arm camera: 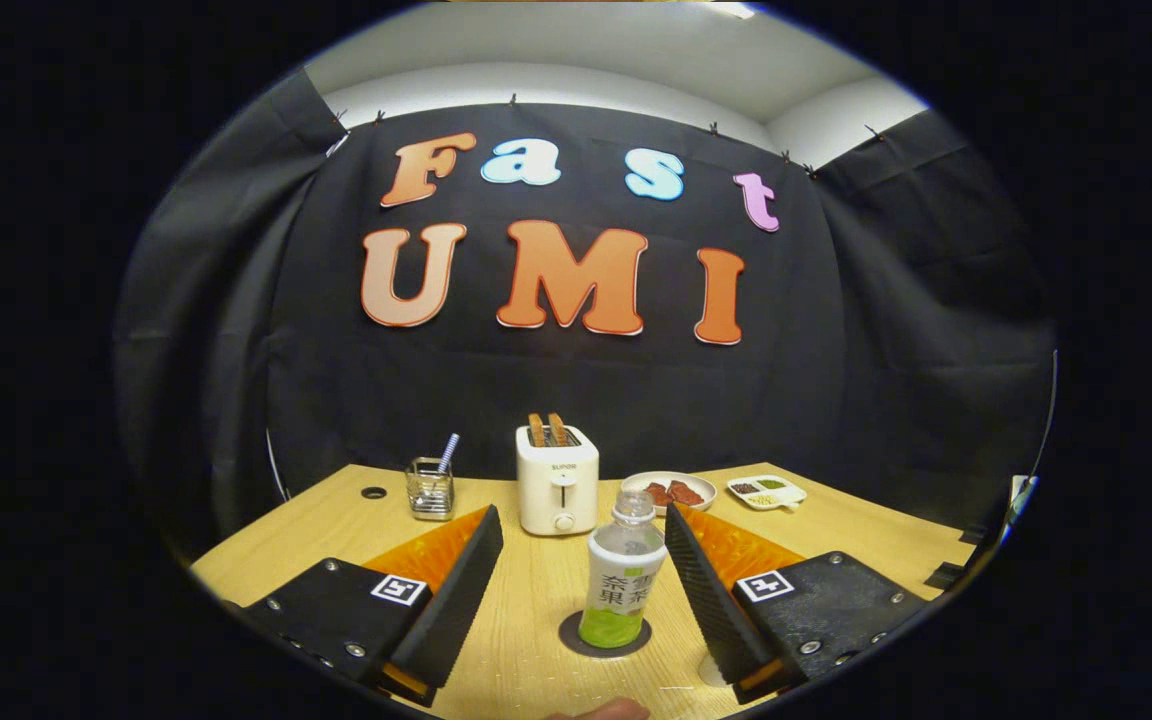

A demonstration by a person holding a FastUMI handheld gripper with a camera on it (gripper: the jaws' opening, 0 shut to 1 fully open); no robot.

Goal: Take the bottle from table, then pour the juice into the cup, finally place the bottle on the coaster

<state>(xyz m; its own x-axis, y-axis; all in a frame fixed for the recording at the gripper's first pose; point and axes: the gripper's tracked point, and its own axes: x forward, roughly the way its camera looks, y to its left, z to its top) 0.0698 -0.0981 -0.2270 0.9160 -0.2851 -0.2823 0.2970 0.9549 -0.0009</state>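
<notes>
Black cloth forms the booth's back and side walls (576, 400), with a pale ceiling above. Below it runs a light wooden table (526, 640), whose far edge meets the cloth.

Gripper (576, 530): the jaws stand wide apart, gripping nothing. Its two fingers rise from the near edge of the table and splay outward, the left finger (456, 590) well clear of the bottle, the right finger (706, 590) closer to it but with a gap visible (no contact on either side).

Toaster (558, 480): white, upright, towards the far edge of the table and beyond the fingers, with two slices standing in its slots.

Bottle (622, 580): upright between the fingers, nearer the right one, cap on. Its upper part is clear, and green liquid fills the lower part. It stands on the coaster (570, 634), a dark round disc lying flat on the table near its near edge.

Plate (636, 482): round, right of the toaster near the far edge, carrying reddish-brown pieces.

Divided dish (781, 496): white, small, further right by the far edge, with dark, green and pale contents in separate compartments.

Glass holder (430, 488): clear, left of the toaster, with a striped straw (448, 452) leaning in it.

Hole (374, 492): a small dark round opening in the tabletop, left of the holder.
</notes>
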